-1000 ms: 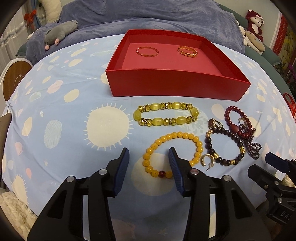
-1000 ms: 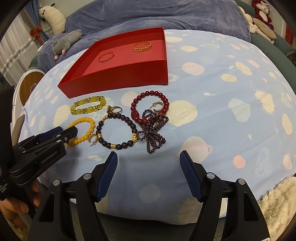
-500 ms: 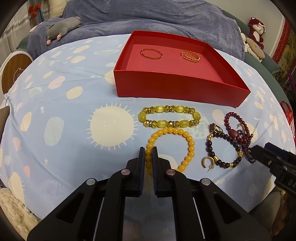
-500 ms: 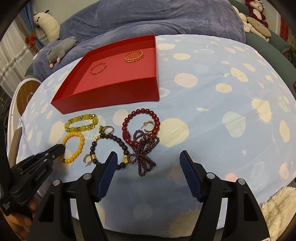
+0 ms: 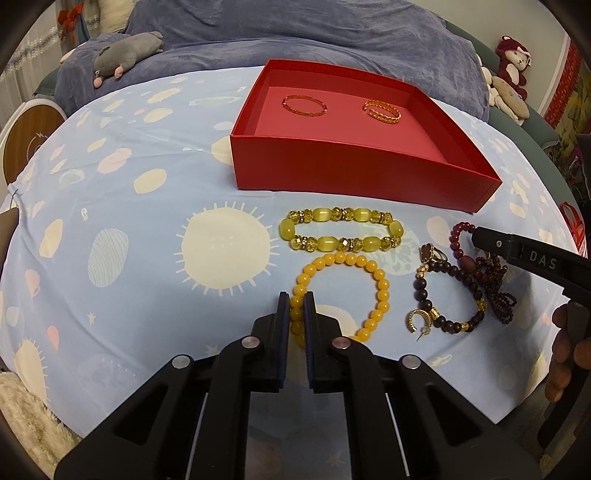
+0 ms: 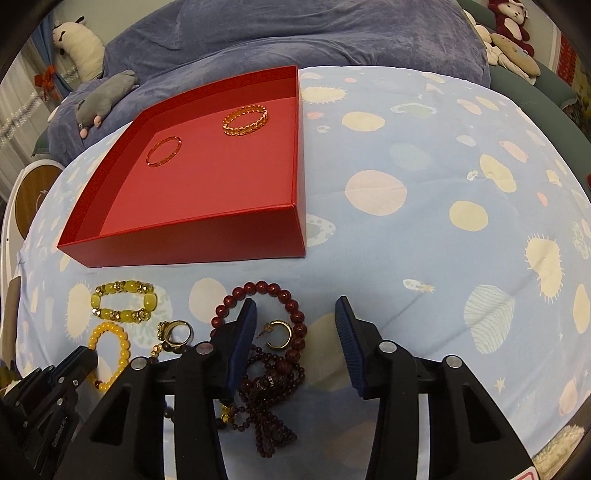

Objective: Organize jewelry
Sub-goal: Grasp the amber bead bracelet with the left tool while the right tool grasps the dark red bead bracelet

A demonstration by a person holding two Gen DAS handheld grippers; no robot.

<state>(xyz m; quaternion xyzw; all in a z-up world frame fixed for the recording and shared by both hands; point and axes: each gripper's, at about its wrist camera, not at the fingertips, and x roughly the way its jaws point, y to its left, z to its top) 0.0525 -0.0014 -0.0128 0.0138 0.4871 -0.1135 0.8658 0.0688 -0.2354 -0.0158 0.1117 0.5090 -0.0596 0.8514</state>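
Note:
A red box (image 5: 354,173) holds two gold bangles (image 5: 304,105) (image 5: 381,111). In front of it lie a yellow-green bead bracelet (image 5: 340,229), an orange-yellow bead bracelet (image 5: 343,291), a dark bead bracelet (image 5: 448,295), a dark red bead bracelet (image 6: 280,314), a ring (image 6: 175,332) and gold hoop earrings (image 6: 279,334). My left gripper (image 5: 296,301) is shut on the left side of the orange-yellow bracelet. My right gripper (image 6: 295,314) is open, its left finger over the dark red bracelet.
The jewelry lies on a light blue patterned sheet (image 5: 129,221) over a bed. A purple blanket (image 5: 295,33) and plush toys (image 5: 125,48) lie behind the box. A round wooden stool (image 5: 26,129) stands at the left.
My left gripper closed on the orange-yellow bracelet. My right gripper moved forward and left, over the dark red bracelet, still open.

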